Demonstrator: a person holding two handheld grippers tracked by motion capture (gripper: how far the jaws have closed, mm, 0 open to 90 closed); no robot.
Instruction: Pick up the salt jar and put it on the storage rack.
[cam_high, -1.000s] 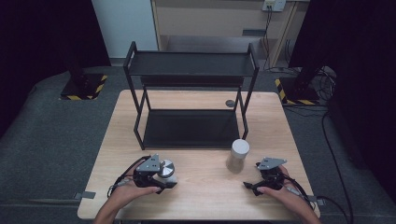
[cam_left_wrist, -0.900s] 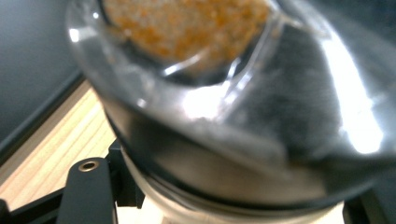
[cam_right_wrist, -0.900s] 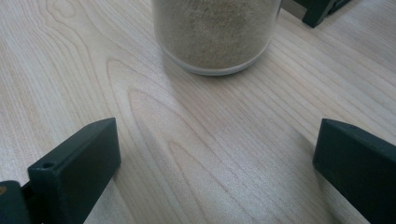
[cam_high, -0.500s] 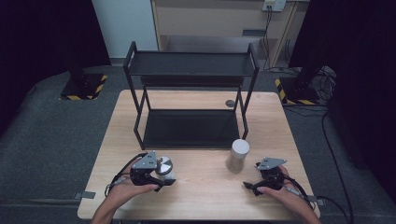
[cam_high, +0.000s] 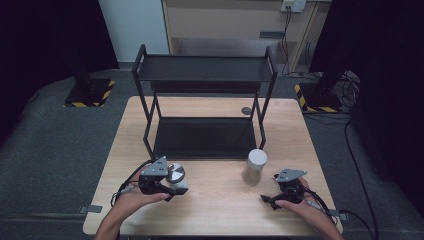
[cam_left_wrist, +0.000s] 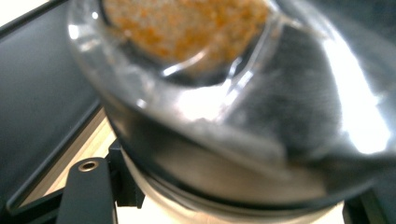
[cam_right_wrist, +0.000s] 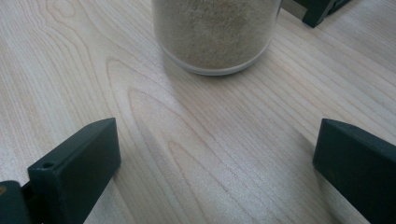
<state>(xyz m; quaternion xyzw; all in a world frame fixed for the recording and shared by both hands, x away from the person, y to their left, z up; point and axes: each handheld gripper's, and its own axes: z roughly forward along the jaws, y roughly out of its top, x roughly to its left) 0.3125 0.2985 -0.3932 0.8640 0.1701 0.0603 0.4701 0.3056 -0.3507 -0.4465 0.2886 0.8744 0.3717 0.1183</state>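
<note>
Left gripper (cam_high: 172, 184) sits near-left on the wooden table (cam_high: 215, 210), jaws clamped on a small glass jar (cam_high: 175, 175) with a shiny metal lid; the jar lies tipped over in the grip, lid end facing up toward the high camera. In the left gripper view the jar (cam_left_wrist: 224, 93) is right against the lens, blurred, with orange-speckled granules seen through the glass; one black jaw shows at bottom left, pressed to the jar's side. Right gripper (cam_high: 267, 199) is near-right on the table, jaws wide apart with nothing between them, just bare wood. Its own view shows both black jaws far apart at the bottom corners and the base of a second jar (cam_right_wrist: 217, 35) ahead, upright on the table, filled with fine beige powder. In the high view that second jar (cam_high: 255, 166) has a white lid and stands just in front of the right leg of the black two-tier rack (cam_high: 205, 75), near the right gripper but apart from it. The rack takes up the far half of the table; both shelves look bare. A small dark round disc (cam_high: 246, 110) lies on the table at the far right beside the rack. The two jars are well apart.
</note>
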